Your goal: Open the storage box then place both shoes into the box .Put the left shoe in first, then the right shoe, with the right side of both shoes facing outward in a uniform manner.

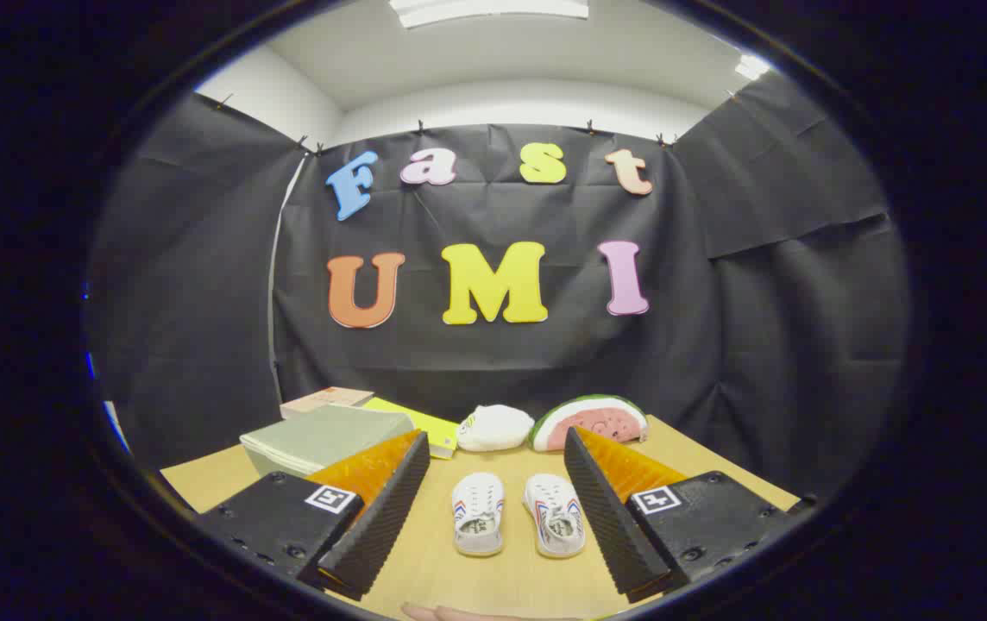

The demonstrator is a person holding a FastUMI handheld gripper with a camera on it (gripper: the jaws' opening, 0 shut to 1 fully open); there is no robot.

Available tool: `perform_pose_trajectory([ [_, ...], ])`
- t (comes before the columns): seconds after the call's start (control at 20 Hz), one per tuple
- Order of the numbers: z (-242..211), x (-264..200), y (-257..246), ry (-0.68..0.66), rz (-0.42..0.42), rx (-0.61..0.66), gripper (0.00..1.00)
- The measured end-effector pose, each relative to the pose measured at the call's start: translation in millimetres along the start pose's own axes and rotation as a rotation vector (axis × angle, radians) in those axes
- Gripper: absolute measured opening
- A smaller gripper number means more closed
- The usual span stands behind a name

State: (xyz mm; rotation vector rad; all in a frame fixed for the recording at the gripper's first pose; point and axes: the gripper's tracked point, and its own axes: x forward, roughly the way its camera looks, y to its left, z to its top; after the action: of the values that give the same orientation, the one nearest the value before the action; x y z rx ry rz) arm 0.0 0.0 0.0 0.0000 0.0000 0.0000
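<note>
Two small white shoes with red and blue stripes lie side by side on the wooden table, toes pointing away: the left one point(478, 512) and the right one point(555, 515). They sit just ahead of my gripper point(493, 509), between its two fingers, untouched. The gripper is open, its ribbed black pads point(381, 517) spread wide. The storage box point(325, 438), pale grey-green with its lid down, stands beyond the left finger.
A yellow booklet point(420, 425) and a pinkish card point(325, 399) lie behind the box. A white plush point(495, 428) and a watermelon-slice plush point(590, 420) rest at the table's point(700, 457) back. A hand shows at the near edge.
</note>
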Motion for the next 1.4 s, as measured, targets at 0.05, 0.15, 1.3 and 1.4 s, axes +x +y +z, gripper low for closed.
perform_pose_trajectory([
  [0.05,-2,1,0,0.006,0.000,0.003,1.00],
  [0.15,-5,2,-1,0.015,0.002,0.007,1.00],
  [1.3,-45,102,11,0.243,0.192,0.111,0.96],
  [1.4,-54,119,28,0.290,0.258,0.149,0.96],
])
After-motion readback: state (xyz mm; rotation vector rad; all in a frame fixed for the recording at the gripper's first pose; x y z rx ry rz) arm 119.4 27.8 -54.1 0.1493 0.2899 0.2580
